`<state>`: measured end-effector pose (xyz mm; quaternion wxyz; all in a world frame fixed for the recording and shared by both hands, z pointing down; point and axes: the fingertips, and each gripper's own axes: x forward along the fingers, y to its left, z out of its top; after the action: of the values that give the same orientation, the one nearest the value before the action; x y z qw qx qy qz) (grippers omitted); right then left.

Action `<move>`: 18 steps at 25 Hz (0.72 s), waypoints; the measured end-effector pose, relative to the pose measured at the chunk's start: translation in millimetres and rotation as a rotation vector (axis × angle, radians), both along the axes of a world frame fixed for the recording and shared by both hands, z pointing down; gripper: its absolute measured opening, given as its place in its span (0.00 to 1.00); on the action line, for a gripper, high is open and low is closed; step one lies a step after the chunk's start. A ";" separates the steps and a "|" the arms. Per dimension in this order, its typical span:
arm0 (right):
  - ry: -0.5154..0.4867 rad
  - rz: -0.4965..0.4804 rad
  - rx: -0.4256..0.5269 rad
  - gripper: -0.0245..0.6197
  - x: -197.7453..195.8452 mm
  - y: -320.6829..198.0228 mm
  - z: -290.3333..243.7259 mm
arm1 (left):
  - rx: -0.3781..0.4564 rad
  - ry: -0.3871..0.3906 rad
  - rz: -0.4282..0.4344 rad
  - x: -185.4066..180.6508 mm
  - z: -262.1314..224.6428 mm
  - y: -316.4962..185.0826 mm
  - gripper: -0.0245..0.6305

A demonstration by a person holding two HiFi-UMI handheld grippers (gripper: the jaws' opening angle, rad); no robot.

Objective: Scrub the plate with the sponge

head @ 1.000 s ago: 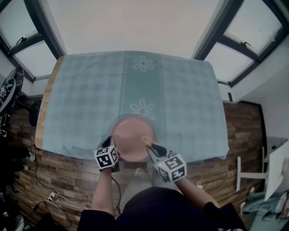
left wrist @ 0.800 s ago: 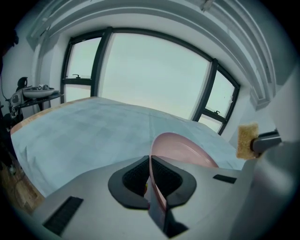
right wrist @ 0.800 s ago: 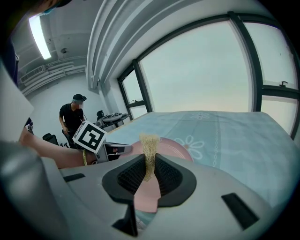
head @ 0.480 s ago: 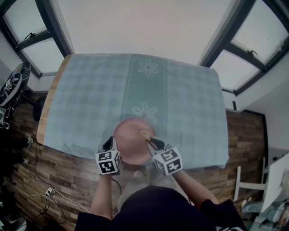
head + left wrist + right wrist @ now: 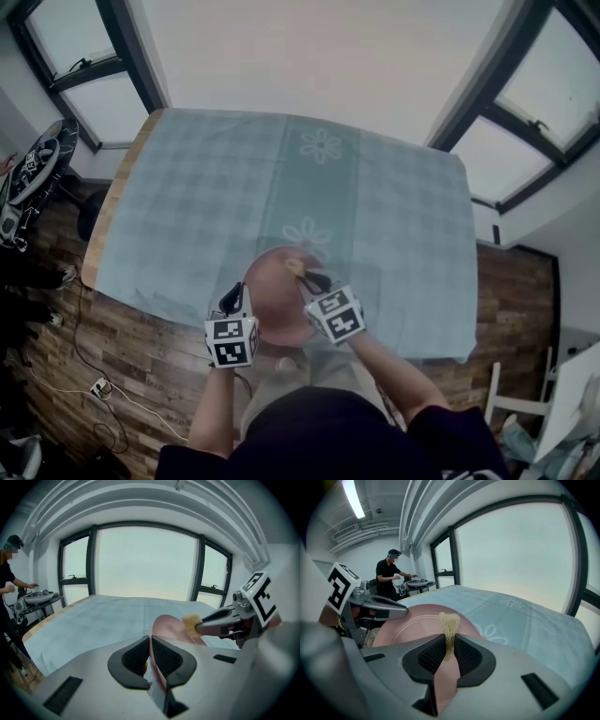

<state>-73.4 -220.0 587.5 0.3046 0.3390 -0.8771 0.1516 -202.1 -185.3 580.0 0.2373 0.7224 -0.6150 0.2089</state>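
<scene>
- Left tool (image 5: 150,654) is clenched on the near rim of the pink plate (image 5: 275,298), holding it tilted over the front edge of the cloth-covered worktop (image 5: 187,187).
- The plate looks stiff and glossy, likely slippery and breakable. The rim is the only place to grip it, and held at one side it could pivot under scrubbing pressure.
- The sponge (image 5: 449,620) is a small yellowish scrap, soft and light, squashed thin between the pads. Its free tip sits at the plate's face.
- Right tool (image 5: 449,656) is pinched tight on the sponge's lower end.
</scene>
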 end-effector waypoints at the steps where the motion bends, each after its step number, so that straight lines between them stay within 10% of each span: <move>1: 0.016 -0.012 -0.002 0.12 -3.2 -2.5 1.7 | 0.003 -0.009 0.005 1.5 -1.9 -0.1 0.07; 18: 0.172 -0.116 -0.010 0.12 -18.9 -14.7 28.1 | 0.026 -0.091 0.032 12.1 -14.1 -5.0 0.08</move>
<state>-92.3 -234.7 615.6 0.3887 0.2978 -0.8651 0.1086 -189.9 -190.3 565.9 0.1964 0.7247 -0.6163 0.2375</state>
